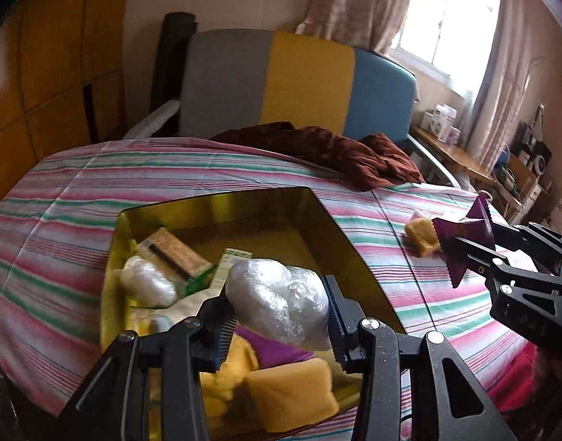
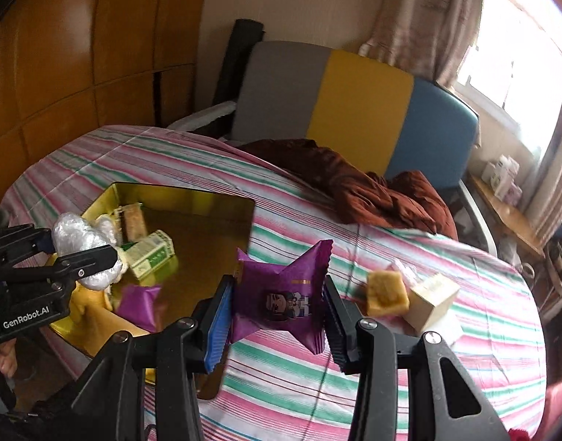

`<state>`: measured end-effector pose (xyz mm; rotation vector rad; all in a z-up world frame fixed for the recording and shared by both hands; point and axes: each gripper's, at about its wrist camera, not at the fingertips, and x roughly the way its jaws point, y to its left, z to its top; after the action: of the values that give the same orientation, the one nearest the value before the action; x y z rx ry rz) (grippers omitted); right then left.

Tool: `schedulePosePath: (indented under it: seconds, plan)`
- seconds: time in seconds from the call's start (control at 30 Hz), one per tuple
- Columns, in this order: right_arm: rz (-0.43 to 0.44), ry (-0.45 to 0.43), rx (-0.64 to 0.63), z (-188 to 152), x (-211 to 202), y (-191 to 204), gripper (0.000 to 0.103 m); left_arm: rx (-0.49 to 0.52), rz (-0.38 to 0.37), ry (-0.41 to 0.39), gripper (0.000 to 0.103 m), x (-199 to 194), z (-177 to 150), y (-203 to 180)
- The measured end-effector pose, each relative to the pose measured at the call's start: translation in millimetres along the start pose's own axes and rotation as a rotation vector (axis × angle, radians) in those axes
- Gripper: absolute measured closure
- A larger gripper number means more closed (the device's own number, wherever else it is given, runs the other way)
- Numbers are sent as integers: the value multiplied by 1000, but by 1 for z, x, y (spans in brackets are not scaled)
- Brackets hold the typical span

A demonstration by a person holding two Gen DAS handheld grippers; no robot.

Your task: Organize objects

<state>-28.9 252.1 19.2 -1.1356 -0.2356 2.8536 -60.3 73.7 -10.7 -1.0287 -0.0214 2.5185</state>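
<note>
**Both claws loaded over the striped bed**

Striped bedding (image 2: 310, 378) in pink, green and white fills the scene, with a gold tin (image 2: 214, 235) sitting open on it as the landmark. Behind the tin, toward the headboard (image 1: 299, 84), a brown cloth (image 1: 340, 154) lies crumpled, well apart from the tin's far rim.

Above the tin's near half, the left claw (image 1: 281, 325) is clamped on a clear plastic-wrapped bundle (image 1: 281, 301), both pads pressing its sides. Beneath it the tin holds a second wrapped bundle (image 1: 148, 283), a green-and-white carton (image 1: 229, 264), a brown biscuit pack (image 1: 178, 253), a purple packet (image 2: 139, 307) and yellow cakes (image 1: 292, 389), crowded along its left and near sides. The tin's right and far parts show bare gold floor.

Right of the tin, just off its right edge, the right claw (image 2: 279, 316) grips a purple snack packet (image 2: 281, 294) in the air above the bedding. Further right of the tin, a yellow cake (image 2: 387, 292) and a pale box (image 2: 431, 301) lie on the bedding, touching or nearly so. Between them and the tin's right wall the bedding is open.
</note>
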Motion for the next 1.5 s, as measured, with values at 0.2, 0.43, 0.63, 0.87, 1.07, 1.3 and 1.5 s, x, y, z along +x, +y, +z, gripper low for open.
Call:
schedulePosePath:
  seconds: [0.2, 0.43, 0.63, 0.87, 1.07, 1.3, 1.5]
  plan:
    - [21, -2, -41, 6, 0, 23, 58, -32, 14, -15, 59, -9, -4, 17]
    - [37, -1, -75, 9, 2, 43, 58, -61, 31, -24, 59, -14, -8, 33]
    - [54, 4, -92, 9, 4, 55, 58, -82, 48, -27, 59, -18, -12, 46]
    - [71, 30, -94, 5, 12, 62, 58, -98, 68, -29, 59, -18, -12, 57]
    - [99, 97, -54, -7, 34, 60, 58, -96, 84, -28, 58, -12, -11, 60]
    - [135, 158, -16, -15, 52, 60, 50, -90, 95, -20, 54, -4, -7, 63]
    - [144, 226, 26, -28, 72, 59, 36, -118, 118, -3, 38, 2, -11, 69]
